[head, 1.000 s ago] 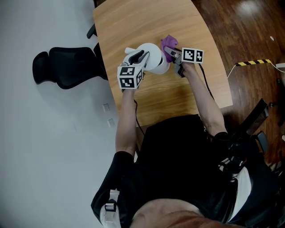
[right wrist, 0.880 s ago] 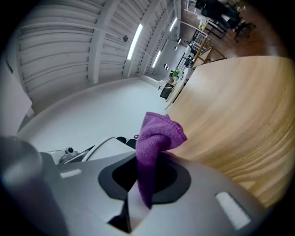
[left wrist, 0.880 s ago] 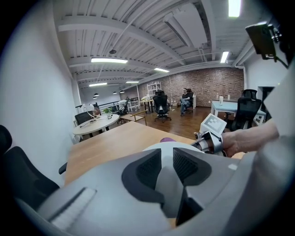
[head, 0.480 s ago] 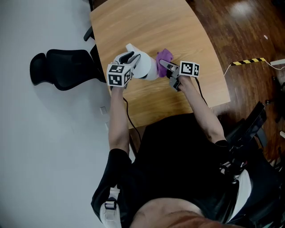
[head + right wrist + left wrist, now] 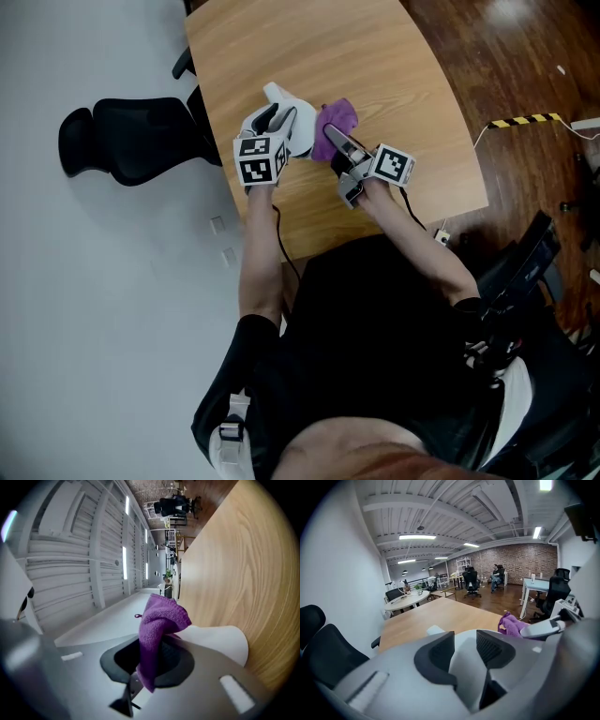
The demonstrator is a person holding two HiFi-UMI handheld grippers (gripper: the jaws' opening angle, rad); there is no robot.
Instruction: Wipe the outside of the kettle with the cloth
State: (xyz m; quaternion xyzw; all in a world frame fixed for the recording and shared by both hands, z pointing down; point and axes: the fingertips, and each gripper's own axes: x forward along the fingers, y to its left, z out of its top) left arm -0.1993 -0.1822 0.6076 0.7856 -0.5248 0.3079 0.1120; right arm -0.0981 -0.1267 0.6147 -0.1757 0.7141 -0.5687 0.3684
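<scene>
The white kettle (image 5: 305, 133) stands on the wooden table (image 5: 394, 75), its spout towards the far left. My left gripper (image 5: 281, 120) is shut on the kettle's handle (image 5: 465, 665), which fills the gap between its dark pads. A purple cloth (image 5: 335, 119) lies against the kettle's right side, and my right gripper (image 5: 336, 143) is shut on it from the near right. In the right gripper view the cloth (image 5: 159, 620) sticks up out of the jaws, with the kettle's white body (image 5: 220, 641) just behind it. From the left gripper view the cloth (image 5: 513, 625) shows beyond the kettle.
A black office chair (image 5: 131, 141) stands off the table's left edge on the pale floor. Bare tabletop extends far and right of the kettle. A yellow-black striped strip (image 5: 525, 120) lies on the dark wood floor at the right. Desks and chairs fill the room beyond.
My right gripper has drawn back towards the near table edge and tilted up, carrying the cloth along the kettle's right side. The left gripper keeps its hold on the handle and has shifted slightly.
</scene>
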